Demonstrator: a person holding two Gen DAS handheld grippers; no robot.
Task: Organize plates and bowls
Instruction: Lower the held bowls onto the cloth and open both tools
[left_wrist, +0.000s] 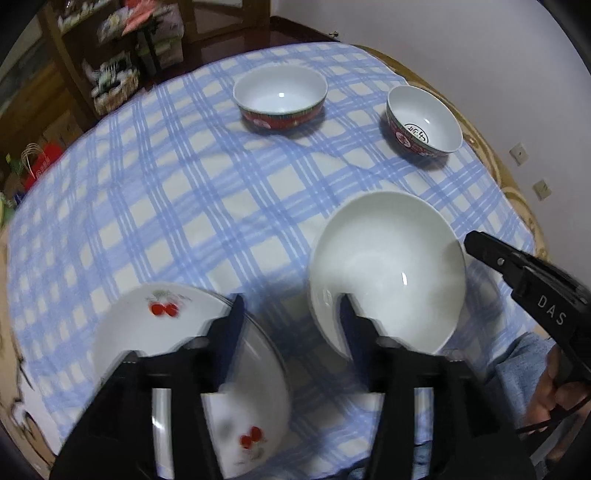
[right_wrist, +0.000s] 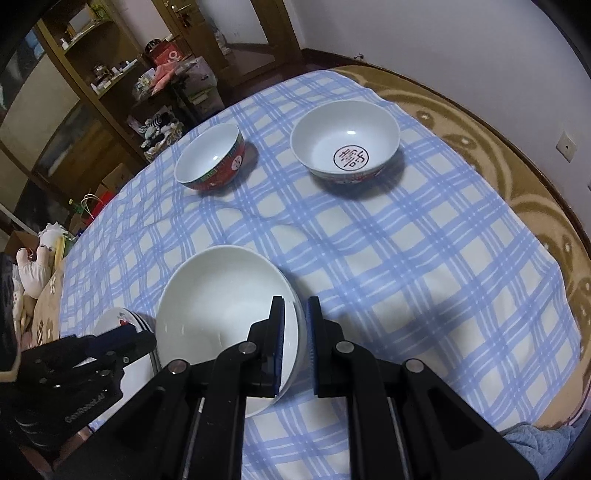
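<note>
The right gripper is clamped on the rim of the plain white glazed ceramic bowl, lower centre; rigid, slippery, breakable, best held by the rim.

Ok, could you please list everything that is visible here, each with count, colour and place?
white bowl: one, plain white, near side
red bowl: one, red outside, white inside, far left
marked bowl: one, white with a round red mark inside, far right
plates: a stack, count unclear, white with red cherries, left of the white bowl
tablecloth: one, blue and white check, under all dishes
table: one, brown patterned edge, right
shelves: brown, cluttered, background left
left tool: black, open, above the plates
right tool: black, shut on the white bowl's rim
hand: one, holding the right tool
</note>
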